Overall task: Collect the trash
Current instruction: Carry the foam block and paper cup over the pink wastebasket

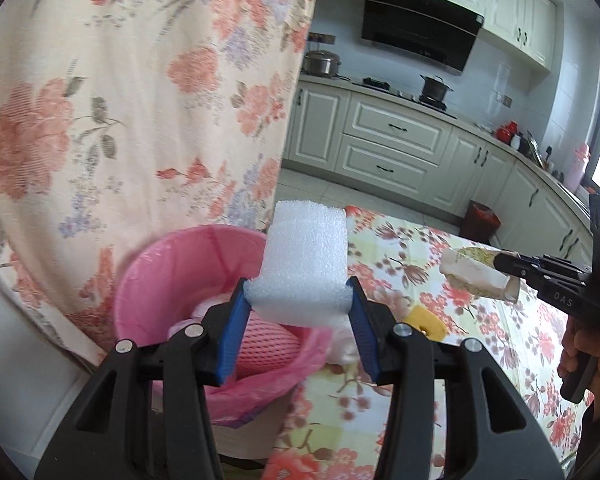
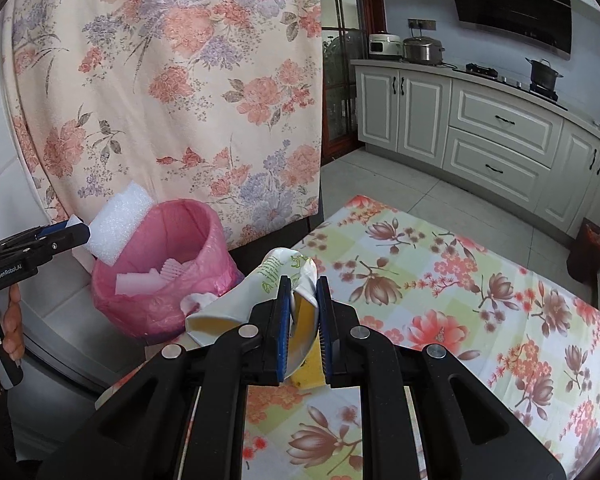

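My left gripper [image 1: 298,284] is shut on a white foam block [image 1: 306,260], which sits just over the near rim of the pink-lined bin [image 1: 160,280]. The bin holds a pink foam net [image 1: 266,350] and white scraps. My right gripper [image 2: 303,280] is shut on a crushed paper cup [image 2: 260,296], white with green print, above the floral-clothed table [image 2: 460,280] and to the right of the bin [image 2: 160,276]. The right wrist view shows the left gripper [image 2: 82,232] holding the foam block [image 2: 120,224] at the bin's left rim. The right gripper [image 1: 500,262] and the cup [image 1: 474,274] appear at the right of the left wrist view.
A floral cloth [image 2: 172,92] hangs behind the bin. A yellow piece [image 1: 426,326] lies on the table near the bin. A dark floor bin with a red liner [image 2: 590,248] stands by the kitchen cabinets [image 2: 500,132]. Pots sit on the stove [image 1: 434,88].
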Demonstrator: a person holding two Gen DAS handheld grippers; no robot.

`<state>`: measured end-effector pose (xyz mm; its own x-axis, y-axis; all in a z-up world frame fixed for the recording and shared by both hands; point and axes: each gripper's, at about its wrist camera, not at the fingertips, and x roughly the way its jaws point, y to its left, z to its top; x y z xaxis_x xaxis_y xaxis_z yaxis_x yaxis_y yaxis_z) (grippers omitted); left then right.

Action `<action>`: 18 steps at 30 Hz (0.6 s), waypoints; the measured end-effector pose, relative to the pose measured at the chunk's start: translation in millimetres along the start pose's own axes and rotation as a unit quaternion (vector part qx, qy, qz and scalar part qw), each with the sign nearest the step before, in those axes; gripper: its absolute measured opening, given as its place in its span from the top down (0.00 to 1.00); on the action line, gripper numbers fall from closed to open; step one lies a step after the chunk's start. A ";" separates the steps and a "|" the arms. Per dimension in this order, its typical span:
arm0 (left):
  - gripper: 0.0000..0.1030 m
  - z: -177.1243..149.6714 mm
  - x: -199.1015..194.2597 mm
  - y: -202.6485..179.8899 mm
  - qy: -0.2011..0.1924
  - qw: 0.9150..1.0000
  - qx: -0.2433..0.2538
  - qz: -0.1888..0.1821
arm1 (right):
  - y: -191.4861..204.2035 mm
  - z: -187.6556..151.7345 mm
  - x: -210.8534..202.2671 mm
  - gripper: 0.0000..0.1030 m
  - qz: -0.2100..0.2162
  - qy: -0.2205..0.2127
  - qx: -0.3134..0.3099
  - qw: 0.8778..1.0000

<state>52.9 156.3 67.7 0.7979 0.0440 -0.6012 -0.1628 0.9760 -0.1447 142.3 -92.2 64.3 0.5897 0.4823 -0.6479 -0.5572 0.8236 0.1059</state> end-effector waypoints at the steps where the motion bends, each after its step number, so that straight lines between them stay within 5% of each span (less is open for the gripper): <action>1: 0.55 0.2 -2.9 5.1 -0.003 1.000 -0.004 0.004 | 5.0 2.7 0.7 0.86 0.003 -0.001 -0.003 1.000; 18: 0.55 6.7 -3.2 76.0 -0.019 0.998 -0.043 0.044 | 94.4 43.4 43.6 0.86 0.057 0.004 -0.056 0.997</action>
<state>41.8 231.8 64.0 0.7996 0.1390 -0.5842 -0.2814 0.9462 -0.1599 140.8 19.5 78.8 0.5139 0.5683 -0.6426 -0.6827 0.7246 0.0948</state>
